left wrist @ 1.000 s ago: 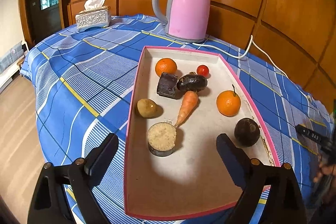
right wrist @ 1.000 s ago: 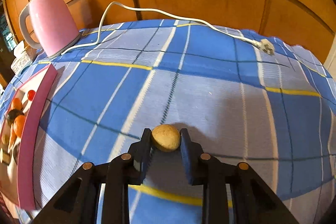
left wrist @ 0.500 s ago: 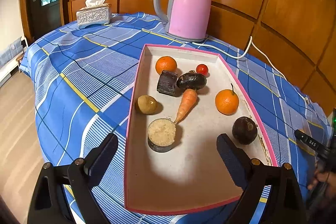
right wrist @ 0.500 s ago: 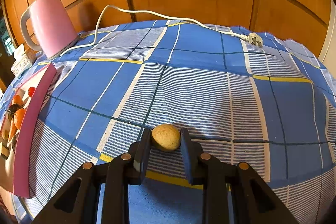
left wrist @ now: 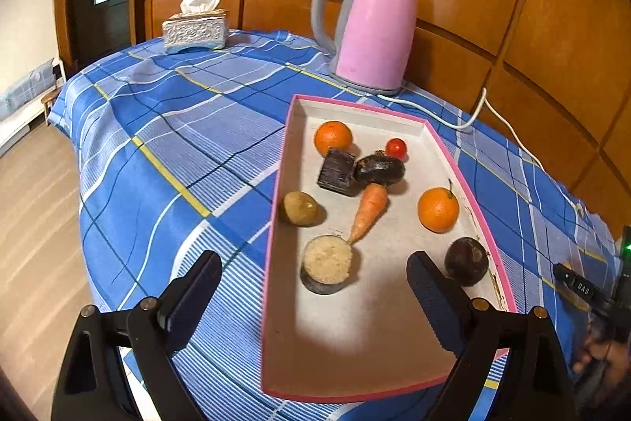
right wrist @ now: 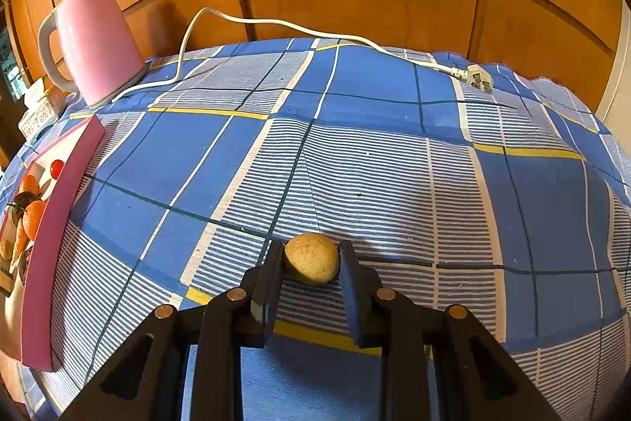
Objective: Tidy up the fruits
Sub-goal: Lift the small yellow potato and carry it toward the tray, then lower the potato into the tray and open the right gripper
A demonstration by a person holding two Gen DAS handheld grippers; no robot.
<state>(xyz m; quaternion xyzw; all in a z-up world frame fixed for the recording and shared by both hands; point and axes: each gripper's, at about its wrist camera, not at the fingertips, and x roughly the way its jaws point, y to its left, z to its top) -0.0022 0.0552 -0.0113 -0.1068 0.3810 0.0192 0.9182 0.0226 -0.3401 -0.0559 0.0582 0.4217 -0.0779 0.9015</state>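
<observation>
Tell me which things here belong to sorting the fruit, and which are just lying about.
Part of the job:
pink tray
two oranges
cherry tomato
round tan fruit clamped in the right gripper

Just lying about:
pink kettle
its cord
tissue box

Warm, bright indoor light from above. Soft shadows beside the produce in the tray (left wrist: 276, 263). Strong fisheye bending, dark corners.
</observation>
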